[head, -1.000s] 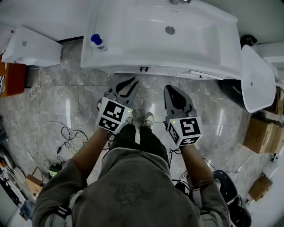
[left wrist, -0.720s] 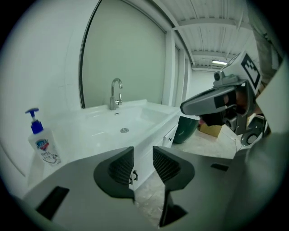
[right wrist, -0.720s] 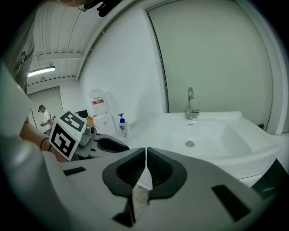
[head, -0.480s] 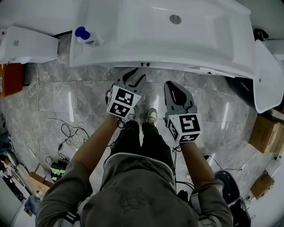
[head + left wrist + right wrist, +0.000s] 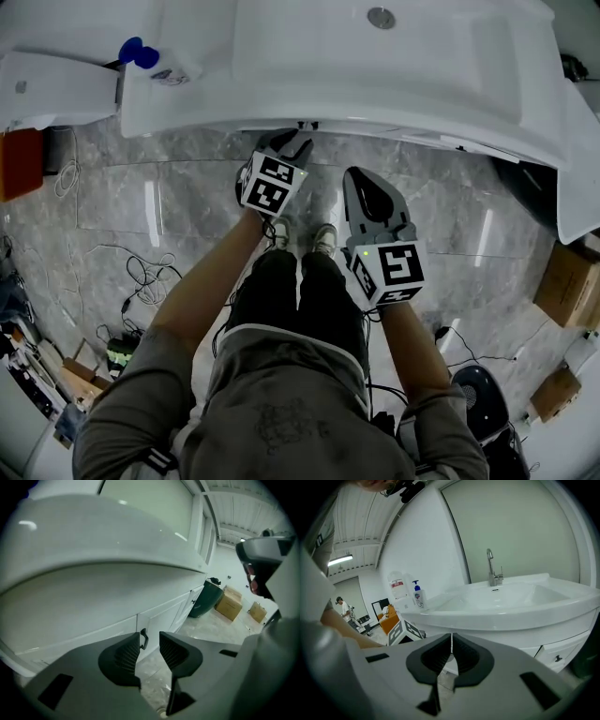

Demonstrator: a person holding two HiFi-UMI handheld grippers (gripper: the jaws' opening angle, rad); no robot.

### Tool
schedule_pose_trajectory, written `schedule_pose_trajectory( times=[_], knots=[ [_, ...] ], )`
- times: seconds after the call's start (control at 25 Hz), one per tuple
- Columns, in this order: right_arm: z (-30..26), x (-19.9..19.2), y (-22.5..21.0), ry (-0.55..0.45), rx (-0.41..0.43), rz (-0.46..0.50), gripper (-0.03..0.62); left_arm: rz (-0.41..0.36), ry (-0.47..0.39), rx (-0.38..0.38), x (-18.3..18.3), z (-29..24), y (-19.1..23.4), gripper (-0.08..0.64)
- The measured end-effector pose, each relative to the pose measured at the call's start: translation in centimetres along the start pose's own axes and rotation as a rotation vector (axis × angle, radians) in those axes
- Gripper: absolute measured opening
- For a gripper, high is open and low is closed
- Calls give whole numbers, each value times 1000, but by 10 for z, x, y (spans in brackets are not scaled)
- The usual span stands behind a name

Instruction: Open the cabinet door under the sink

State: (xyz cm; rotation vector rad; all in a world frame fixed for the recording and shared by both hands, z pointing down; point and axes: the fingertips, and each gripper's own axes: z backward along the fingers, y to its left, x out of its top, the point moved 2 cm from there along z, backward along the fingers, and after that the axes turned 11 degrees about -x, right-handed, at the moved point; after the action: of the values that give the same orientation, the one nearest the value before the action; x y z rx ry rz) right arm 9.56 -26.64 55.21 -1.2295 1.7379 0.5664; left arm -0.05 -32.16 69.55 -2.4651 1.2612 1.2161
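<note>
Reaching in below the front rim of the white sink (image 5: 309, 66), the left gripper (image 5: 151, 639) is seen with its jaws just opened wide. The black handle (image 5: 144, 638) of the cabinet door (image 5: 164, 616) is framed in the gap between them, not gripped. The right gripper (image 5: 451, 653) is held to the right, nearer the person, jaws closed together on nothing.

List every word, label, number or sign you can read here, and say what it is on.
No text here can be read.
Soap bottle: label too small and blurred.
White wall dispenser: red label too blurred.
Left marker cube and right marker cube: black square patterns, no words.
</note>
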Motion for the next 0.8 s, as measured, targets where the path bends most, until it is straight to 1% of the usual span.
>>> schedule_pose_trajectory(
  times=[0.08, 0.16, 0.2, 0.32, 0.44, 0.56, 0.68, 0.72, 0.8],
  knots=[
    [-7, -12, -5, 5, -8, -2, 31, 32, 0, 34, -10, -15, 11, 135],
    [-15, -24, -13, 14, -28, -3, 31, 100, -22, 65, -19, -27, 22, 135],
    [-18, -30, -16, 19, -40, -7, 31, 119, -27, 80, -23, -32, 27, 135],
    [-30, -43, -25, 31, -59, -24, 31, 124, -15, 109, -34, -47, 36, 135],
    [-41, -53, -30, 36, -63, -27, 31, 125, -11, 118, -42, -60, 42, 135],
    [-50, -61, -29, 43, -56, -56, 31, 149, -24, 118, -46, -70, 48, 135],
    [-53, -71, -29, 57, -54, -81, 31, 172, -35, 135, -48, -76, 57, 135],
    [-53, -74, -30, 64, -56, -85, 31, 170, -32, 140, -48, -78, 58, 130],
    [-52, -81, -32, 79, -61, -96, 31, 142, -14, 148, -48, -79, 59, 99]
  ],
)
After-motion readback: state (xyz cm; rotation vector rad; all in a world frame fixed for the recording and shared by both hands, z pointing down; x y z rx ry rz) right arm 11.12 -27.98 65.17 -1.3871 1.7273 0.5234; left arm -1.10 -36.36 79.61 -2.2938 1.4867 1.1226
